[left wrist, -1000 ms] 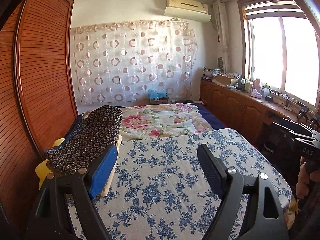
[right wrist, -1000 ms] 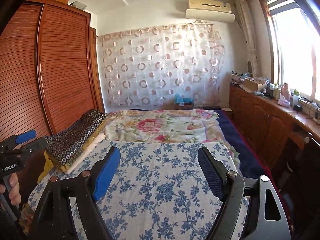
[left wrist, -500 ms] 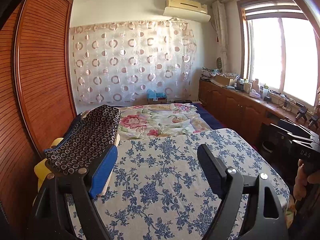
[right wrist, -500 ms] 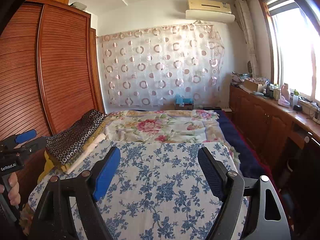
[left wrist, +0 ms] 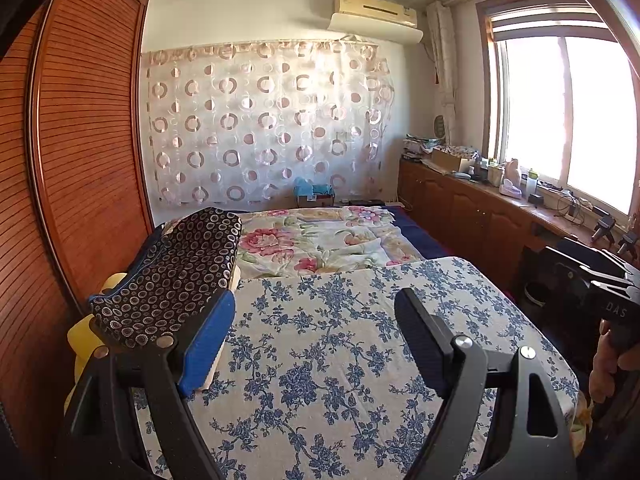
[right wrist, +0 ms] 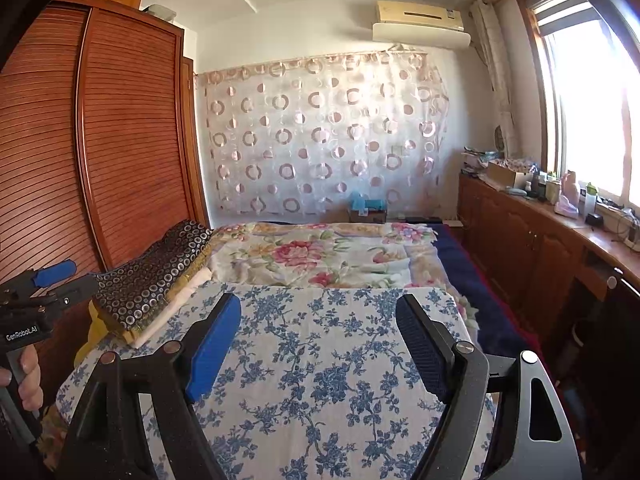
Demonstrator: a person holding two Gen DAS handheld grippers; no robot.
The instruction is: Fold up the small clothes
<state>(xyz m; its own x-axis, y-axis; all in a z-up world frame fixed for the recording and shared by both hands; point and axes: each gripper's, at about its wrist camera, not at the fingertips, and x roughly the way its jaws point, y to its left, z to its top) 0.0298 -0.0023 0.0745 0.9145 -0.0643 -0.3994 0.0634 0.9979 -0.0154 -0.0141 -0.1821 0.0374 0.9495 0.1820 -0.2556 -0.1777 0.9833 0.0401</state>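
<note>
Change over the last second: very little. Both views drift slightly; the scene holds the same. No cloth has moved, so the task reads no further along than it did a second ago.

Left gripper: fingers spread wide, nothing between them, held above the near left of the worktop. Right gripper: fingers likewise spread and bare, above the near middle.

Task's thing: a stack of clothes sits on the far left edge of the worktop, beside the wardrobe. The top piece is dark with small pale rings; under it lie a mustard layer and a cream layer, with something yellow at the base. Edges look squared and flat, so the stack reads as folded.

The worktop's blue floral cover lies smooth, with no garment spread on it. This fits 2 stages: folded pieces set aside with another to fetch, or the whole batch done.

Materials: the cover is a matte printed weave; the top garment looks thin and limp, likely to slip off the stack if nudged. Finger pads: 1 blue and smooth, 1 black and ribbed. The bed beyond carries a rose-print quilt, rumpled.
</note>
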